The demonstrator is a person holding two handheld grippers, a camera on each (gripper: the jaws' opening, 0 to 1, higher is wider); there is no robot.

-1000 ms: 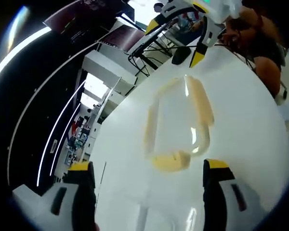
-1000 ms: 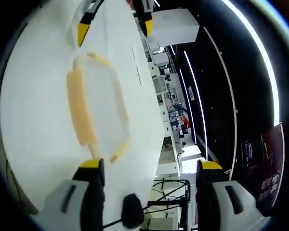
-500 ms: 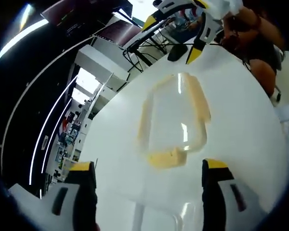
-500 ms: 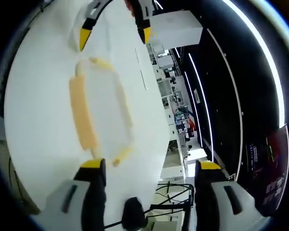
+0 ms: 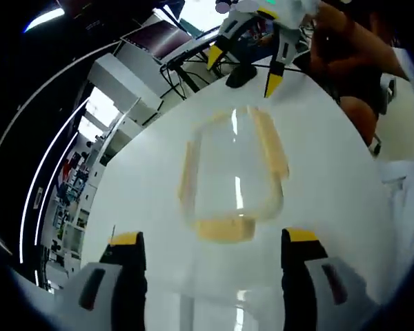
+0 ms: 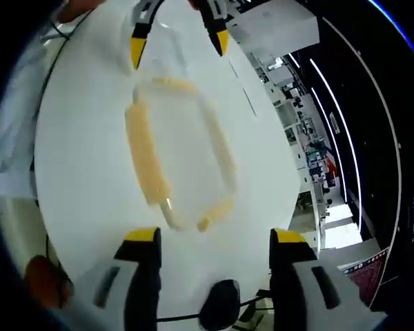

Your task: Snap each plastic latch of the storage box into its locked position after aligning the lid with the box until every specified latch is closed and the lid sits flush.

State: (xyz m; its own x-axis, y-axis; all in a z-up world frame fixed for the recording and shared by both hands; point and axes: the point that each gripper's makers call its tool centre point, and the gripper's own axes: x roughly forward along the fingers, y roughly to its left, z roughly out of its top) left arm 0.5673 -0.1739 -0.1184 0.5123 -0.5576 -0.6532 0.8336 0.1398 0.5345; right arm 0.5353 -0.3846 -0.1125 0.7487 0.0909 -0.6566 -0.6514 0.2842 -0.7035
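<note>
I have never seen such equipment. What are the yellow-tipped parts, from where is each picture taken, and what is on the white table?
A person holds a two-jaw gripper in each hand, with a camera riding on each. The left gripper view looks along the left gripper, its jaws apart and holding nothing. The right gripper view looks along the right gripper, also open and empty. Each gripper shows far off in the other's view. Between them on the white table lies a clear storage box with pale yellow latches on its sides. Neither gripper touches it.
</note>
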